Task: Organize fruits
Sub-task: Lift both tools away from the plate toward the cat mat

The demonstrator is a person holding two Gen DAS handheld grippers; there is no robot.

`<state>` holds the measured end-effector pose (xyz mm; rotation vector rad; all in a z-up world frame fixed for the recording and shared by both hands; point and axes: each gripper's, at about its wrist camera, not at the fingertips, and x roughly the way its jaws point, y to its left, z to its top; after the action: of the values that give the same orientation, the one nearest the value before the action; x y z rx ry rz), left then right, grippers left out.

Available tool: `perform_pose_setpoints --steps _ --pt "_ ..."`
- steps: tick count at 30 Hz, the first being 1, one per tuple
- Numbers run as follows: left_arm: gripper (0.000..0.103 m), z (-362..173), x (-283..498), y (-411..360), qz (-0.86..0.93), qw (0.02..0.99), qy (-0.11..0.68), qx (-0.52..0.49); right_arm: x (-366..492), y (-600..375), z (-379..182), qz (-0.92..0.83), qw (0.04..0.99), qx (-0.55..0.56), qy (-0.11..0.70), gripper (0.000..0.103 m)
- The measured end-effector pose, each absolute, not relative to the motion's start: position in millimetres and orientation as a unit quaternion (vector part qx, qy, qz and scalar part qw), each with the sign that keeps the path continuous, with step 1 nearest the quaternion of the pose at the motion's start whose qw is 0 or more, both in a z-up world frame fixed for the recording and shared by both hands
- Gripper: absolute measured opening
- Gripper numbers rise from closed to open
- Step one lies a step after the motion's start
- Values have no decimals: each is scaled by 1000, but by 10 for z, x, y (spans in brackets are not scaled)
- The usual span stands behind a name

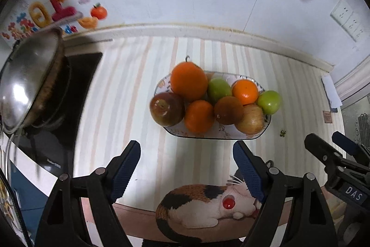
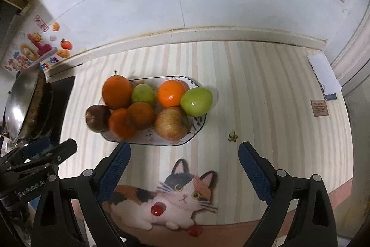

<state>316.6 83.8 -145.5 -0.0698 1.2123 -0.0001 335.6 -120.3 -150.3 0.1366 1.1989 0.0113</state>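
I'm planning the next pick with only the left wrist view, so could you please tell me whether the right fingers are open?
Observer: Yes, the right gripper is open with nothing between its fingers, just short of the plate.
Operator: Thank you. Is there only one small red fruit on the cat mat?
Observer: No. Besides the one on the cat's chest, a second red fruit lies by the front paws at the near edge of the cat mat.
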Motion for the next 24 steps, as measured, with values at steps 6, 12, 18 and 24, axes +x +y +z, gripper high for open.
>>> perform_pose_setpoints --steps 6,12,18,24 --pt "82 -1174 3002 881 -9 837 547 -28 3130 -1112 -1240 7 838 64 542 96" --pt "82 -1075 2932 915 -9 844 537 -21 3014 -1035 -1079 13 846 74 528 96" --pt "82 -1139 2924 904 -15 838 545 -22 2961 -1022 -1072 18 842 96 530 96" --pt "84 -1425 2954 791 -34 816 577 -6 2899 -1147 -1393 11 814 126 566 96"
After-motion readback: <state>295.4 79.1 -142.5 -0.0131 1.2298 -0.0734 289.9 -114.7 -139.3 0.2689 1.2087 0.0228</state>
